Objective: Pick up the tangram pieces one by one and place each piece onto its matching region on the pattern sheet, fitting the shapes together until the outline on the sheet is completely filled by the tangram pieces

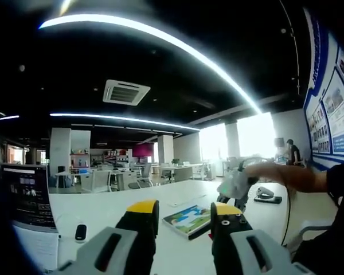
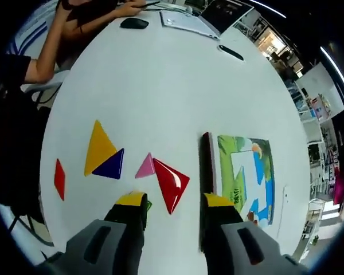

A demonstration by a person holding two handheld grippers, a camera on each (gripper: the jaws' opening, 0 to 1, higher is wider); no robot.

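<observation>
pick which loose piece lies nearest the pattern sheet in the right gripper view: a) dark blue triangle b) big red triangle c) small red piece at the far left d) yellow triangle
b: the big red triangle lies just beside the pattern sheet, the other pieces farther off.

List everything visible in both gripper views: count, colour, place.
Tangram pieces: 5 clearly seen on the white table, right gripper view: yellow triangle, dark blue triangle, pink triangle, big red triangle, red parallelogram far left. A green sliver shows by the jaw; cannot tell its shape.
Pattern sheet: 1, green and blue picture, right of the pieces; also seen in the left gripper view.
Mouse: 1, black, far end.
Laptop: 1, far end.
Monitor: 1, dark, left edge.
Seated person: 1, far side.
Left gripper: open, empty.
Right gripper: open, over the big red triangle.
</observation>
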